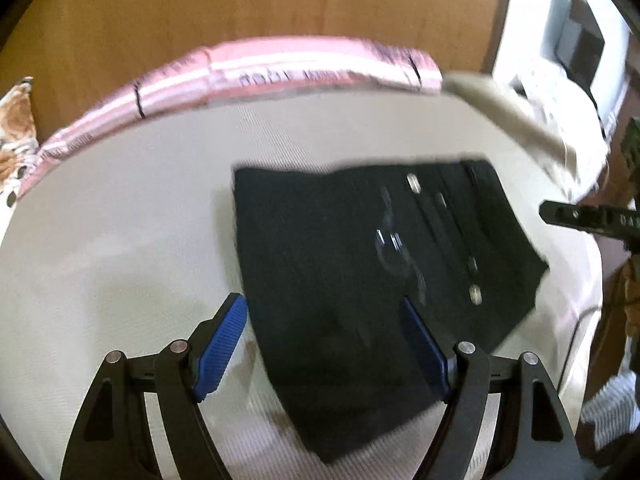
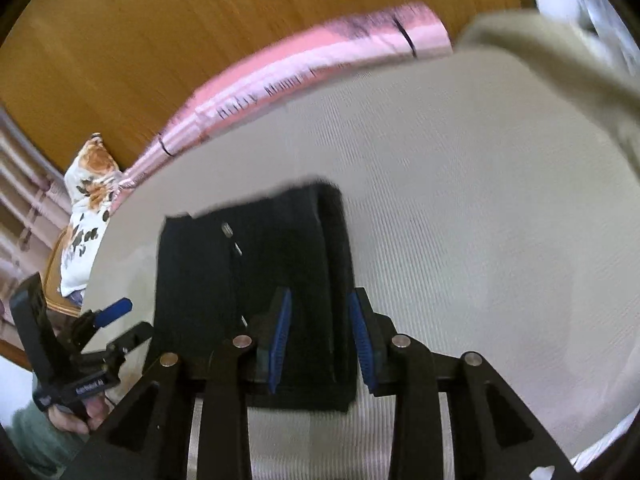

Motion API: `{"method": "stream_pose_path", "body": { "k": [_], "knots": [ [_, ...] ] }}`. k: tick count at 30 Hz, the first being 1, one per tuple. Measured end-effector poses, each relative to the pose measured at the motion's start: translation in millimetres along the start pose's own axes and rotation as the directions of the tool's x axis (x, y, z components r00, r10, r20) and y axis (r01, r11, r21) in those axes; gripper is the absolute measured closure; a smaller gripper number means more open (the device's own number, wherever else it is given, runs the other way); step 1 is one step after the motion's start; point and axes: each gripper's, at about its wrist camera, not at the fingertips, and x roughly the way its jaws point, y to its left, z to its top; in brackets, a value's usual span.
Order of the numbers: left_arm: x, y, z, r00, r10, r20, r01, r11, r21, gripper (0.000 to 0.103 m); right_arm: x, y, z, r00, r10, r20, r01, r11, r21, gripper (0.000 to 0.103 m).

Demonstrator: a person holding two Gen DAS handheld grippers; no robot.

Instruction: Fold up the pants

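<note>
The left tongs [image 1: 322, 312] are spread wide above the black pants [image 1: 372, 264]; the right tongs [image 2: 320, 310] are parted, straddling their folded edge. The pants lie folded on the cream bed [image 1: 120, 240]. Motion blur smears their buttons [image 1: 414, 182] and the pink blanket [image 1: 280, 68] behind.

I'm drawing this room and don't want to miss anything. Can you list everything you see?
pants: one, black, folded flat on the sheet
sheet: one, cream, covering the bed
pink cloth: one, along the far edge of the bed
beige cloth: one, at the far right corner
flowered cloth: one, white and orange, far left, off the bed
wood wall: brown, behind the bed
left gripper: black with blue pads, jaws open over the pants' near edge
right gripper: black with blue pads, jaws open over the pants
</note>
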Motion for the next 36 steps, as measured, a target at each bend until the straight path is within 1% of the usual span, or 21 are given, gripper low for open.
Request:
{"method": "stream_pose_path", "body": {
  "k": [3, 5, 8, 10, 12, 13, 14, 15, 16, 20, 25, 27, 32, 34, 36],
  "knots": [
    [9, 11, 16, 0.999, 0.04, 0.018, -0.039, 0.999, -0.022, 0.024, 8, 11, 17, 1.0, 0.003, 0.012, -0.003, 0.999, -0.032, 0.075],
    [17, 15, 24, 0.996, 0.08, 0.029, -0.079, 0.997, -0.024, 0.024, 20, 19, 28, 1.0, -0.01, 0.015, 0.011, 0.998, -0.059, 0.078],
    [30, 16, 30, 0.992, 0.126, 0.028, -0.126, 0.992, -0.019, 0.024, 37, 27, 40, 1.0, -0.024, 0.01, 0.025, 0.996, -0.083, 0.08],
    [39, 19, 33, 0.99, 0.137, 0.026, -0.136, 0.99, -0.025, 0.024, 46, 32, 44, 0.999, -0.033, 0.011, 0.034, 0.995, -0.096, 0.08],
    [48, 21, 33, 0.988, 0.153, 0.023, -0.153, 0.988, -0.021, 0.024, 58, 31, 47, 0.998, -0.06, 0.007, 0.06, 0.992, -0.108, 0.085],
    [56, 23, 34, 0.987, 0.158, -0.002, -0.158, 0.987, -0.015, 0.024, 68, 28, 48, 0.997, -0.079, -0.014, 0.077, 0.991, -0.112, 0.086],
    [70, 26, 32, 0.985, 0.164, -0.058, -0.164, 0.986, -0.008, 0.024, 74, 25, 47, 0.995, -0.091, -0.026, 0.088, 0.99, -0.11, 0.089],
    [82, 29, 28, 0.982, 0.161, -0.101, -0.163, 0.987, -0.013, 0.024, 80, 22, 46, 0.995, -0.094, -0.04, 0.09, 0.991, -0.104, 0.089],
    [86, 32, 25, 0.983, 0.15, -0.106, -0.153, 0.988, -0.027, 0.024, 84, 19, 44, 0.995, -0.083, -0.053, 0.077, 0.992, -0.097, 0.09],
    [87, 34, 26, 0.986, 0.137, -0.1, -0.141, 0.989, -0.034, 0.024, 86, 20, 41, 0.994, -0.091, -0.054, 0.084, 0.99, -0.113, 0.09],
    [76, 31, 28, 0.983, 0.153, -0.101, -0.156, 0.987, -0.028, 0.024, 82, 20, 40, 0.994, -0.088, -0.069, 0.08, 0.991, -0.109, 0.09],
    [69, 26, 24, 0.982, 0.156, -0.105, -0.158, 0.987, -0.014, 0.024, 78, 21, 36, 0.993, -0.089, -0.081, 0.08, 0.991, -0.111, 0.086],
    [56, 19, 9, 0.978, 0.161, -0.133, -0.162, 0.987, 0.0, 0.024, 67, 16, 20, 0.992, -0.081, -0.099, 0.072, 0.993, -0.093, 0.086],
    [51, 17, 2, 0.977, 0.159, -0.142, -0.16, 0.987, 0.001, 0.024, 62, 13, 16, 0.992, -0.077, -0.099, 0.069, 0.995, -0.073, 0.082],
    [47, 16, -4, 0.976, 0.159, -0.148, -0.16, 0.987, 0.003, 0.024, 56, 10, 10, 0.992, -0.08, -0.094, 0.074, 0.995, -0.064, 0.073]
  ]
}}
